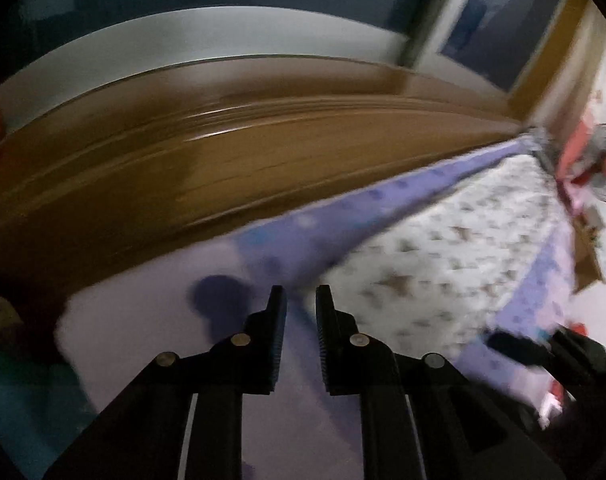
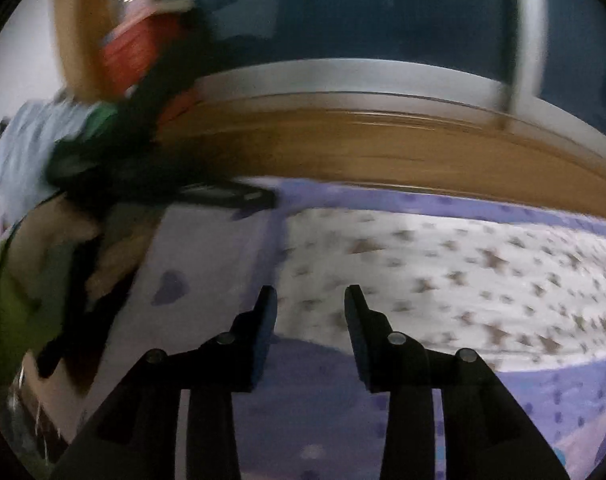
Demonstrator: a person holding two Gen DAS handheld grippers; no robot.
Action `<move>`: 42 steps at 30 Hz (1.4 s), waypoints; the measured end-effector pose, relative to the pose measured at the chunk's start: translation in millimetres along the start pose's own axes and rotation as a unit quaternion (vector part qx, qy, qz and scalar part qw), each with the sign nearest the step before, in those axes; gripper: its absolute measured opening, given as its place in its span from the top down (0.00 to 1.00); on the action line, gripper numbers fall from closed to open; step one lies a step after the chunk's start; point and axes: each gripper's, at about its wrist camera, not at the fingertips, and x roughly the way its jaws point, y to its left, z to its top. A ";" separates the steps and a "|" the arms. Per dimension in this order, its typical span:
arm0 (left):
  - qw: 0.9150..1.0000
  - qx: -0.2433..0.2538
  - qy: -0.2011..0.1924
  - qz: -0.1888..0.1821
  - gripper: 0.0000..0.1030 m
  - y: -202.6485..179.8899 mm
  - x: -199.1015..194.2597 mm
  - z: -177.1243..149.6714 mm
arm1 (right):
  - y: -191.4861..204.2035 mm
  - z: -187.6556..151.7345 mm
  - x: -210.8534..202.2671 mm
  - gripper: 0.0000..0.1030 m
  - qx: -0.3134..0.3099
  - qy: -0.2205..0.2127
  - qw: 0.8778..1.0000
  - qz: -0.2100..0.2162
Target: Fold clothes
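Garment (image 2: 443,276) lengthwise along headboard (image 2: 383,148)

Empty, parted right gripper (image 2: 309,300) above star-print cloth (image 2: 443,272)

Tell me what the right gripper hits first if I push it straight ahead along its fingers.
Most likely the white star-print cloth lying on the purple spotted sheet. The right gripper is open and empty, pointing at the cloth's near edge. Motion blur leaves depth unclear; the wooden bed frame lies beyond.

Left gripper (image 1: 301,294) jaws narrowly parted and empty, right gripper (image 2: 309,294) jaws wider apart, empty
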 end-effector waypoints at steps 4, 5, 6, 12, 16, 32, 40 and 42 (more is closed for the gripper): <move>0.999 0.025 0.023 -0.023 0.84 -25.7 24.1 -5.8 | -33.6 -8.9 29.4 0.66 0.069 0.033 0.995 -0.057; 0.999 0.029 0.031 -0.020 0.84 -29.6 32.1 -8.0 | -38.4 -13.9 36.4 0.66 0.083 0.046 0.994 -0.056; 0.999 0.030 0.034 -0.013 0.84 -29.3 38.2 -10.9 | -39.8 -18.3 39.8 0.63 0.093 0.046 0.993 -0.056; 0.999 -0.006 0.023 -0.029 0.84 -12.8 36.0 -17.1 | -25.4 -21.6 20.0 0.60 0.086 0.052 0.995 0.026; 0.999 -0.030 0.027 -0.031 0.84 -11.7 32.8 -20.4 | -57.8 -22.1 -7.5 0.60 0.097 0.024 0.995 -0.016; 0.998 -0.036 0.044 -0.024 0.82 -156.2 81.8 -14.8 | -255.0 14.8 27.5 0.60 0.073 0.064 0.992 -0.081; 0.992 -0.121 0.016 0.029 0.78 -171.3 86.9 -19.0 | -285.0 62.2 71.0 0.58 0.044 0.073 0.996 -0.005; 0.991 -0.128 0.020 0.032 0.78 -176.5 86.7 -17.3 | -290.1 70.6 72.2 0.58 0.053 0.070 0.996 0.007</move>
